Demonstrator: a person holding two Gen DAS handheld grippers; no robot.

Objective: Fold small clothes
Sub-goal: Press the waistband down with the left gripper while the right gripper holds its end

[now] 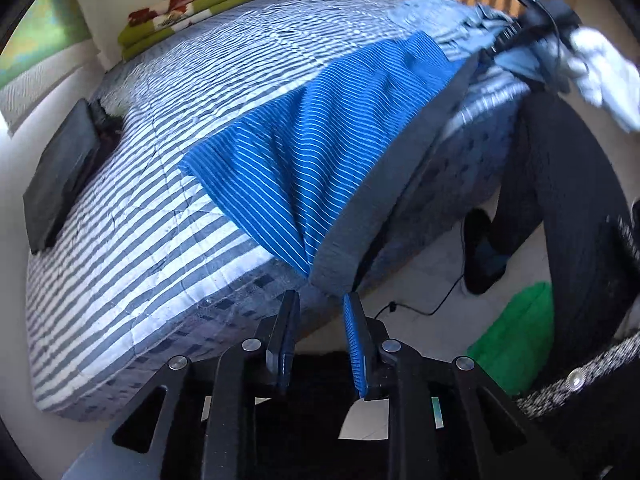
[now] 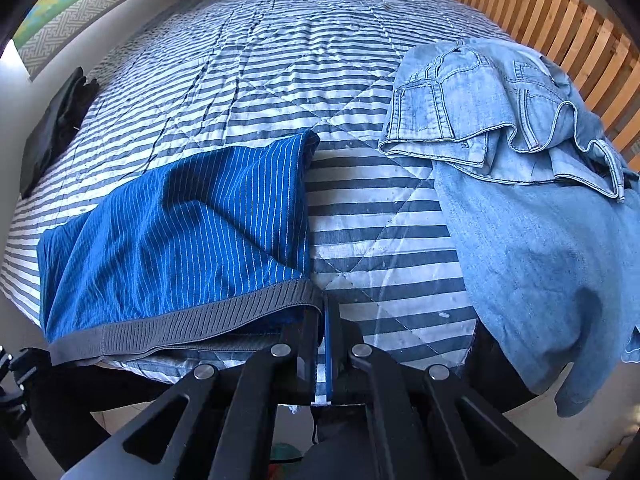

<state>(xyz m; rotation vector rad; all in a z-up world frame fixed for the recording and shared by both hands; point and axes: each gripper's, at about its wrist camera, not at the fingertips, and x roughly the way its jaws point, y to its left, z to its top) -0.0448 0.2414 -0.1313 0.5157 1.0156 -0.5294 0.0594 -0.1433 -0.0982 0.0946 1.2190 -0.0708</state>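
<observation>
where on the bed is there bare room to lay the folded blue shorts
Free: the striped quilt strip between the blue shorts and the denim pile, and the wide stretch beyond them. Crowded: the right edge under the denim.

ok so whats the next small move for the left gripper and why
Probably ease the left gripper forward and close on the near corner of the shorts. Its jaws stand open just short of the grey waistband, holding nothing, while the right gripper looks shut on the waistband's other end. A second grip would let both ends move together.
</observation>
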